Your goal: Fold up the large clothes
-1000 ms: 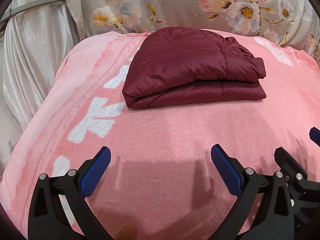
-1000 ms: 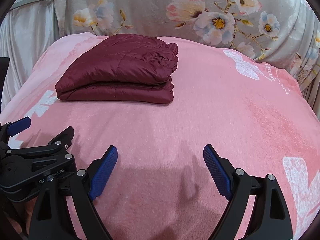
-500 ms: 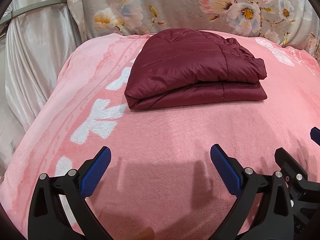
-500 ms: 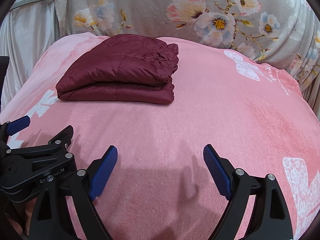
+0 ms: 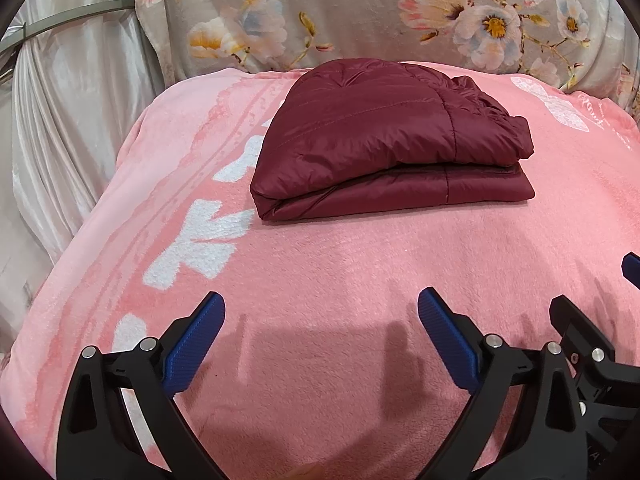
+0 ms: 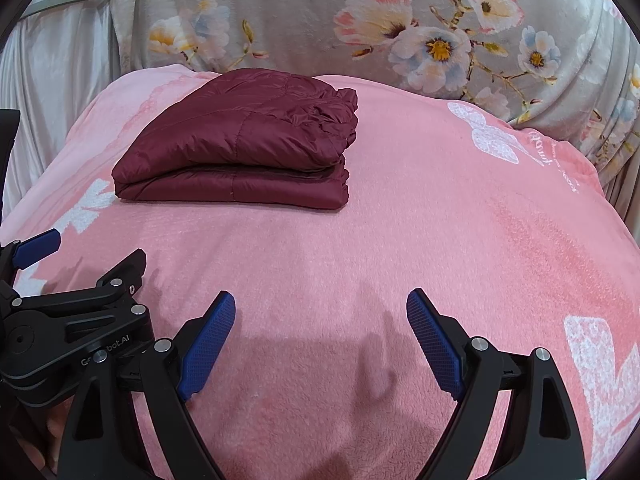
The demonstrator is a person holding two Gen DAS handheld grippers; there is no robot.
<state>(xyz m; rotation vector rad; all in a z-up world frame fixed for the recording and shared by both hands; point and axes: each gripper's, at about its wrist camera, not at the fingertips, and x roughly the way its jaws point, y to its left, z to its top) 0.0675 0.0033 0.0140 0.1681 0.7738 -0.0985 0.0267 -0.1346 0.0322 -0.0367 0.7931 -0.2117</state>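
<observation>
My left gripper and right gripper both hang over bare pink blanket, jaws spread wide, nothing between the blue pads, side by side near the front edge. The maroon puffer jacket lies folded into a flat stacked bundle further back on the blanket, well apart from both grippers, left of centre in the right wrist view. Blanket is fleecy pink with white flower prints and some white script toward the right side. Behind it a grey floral fabric stands up like a backrest cover. Left of that, pale satin curtain with a grey metal bar across it.
</observation>
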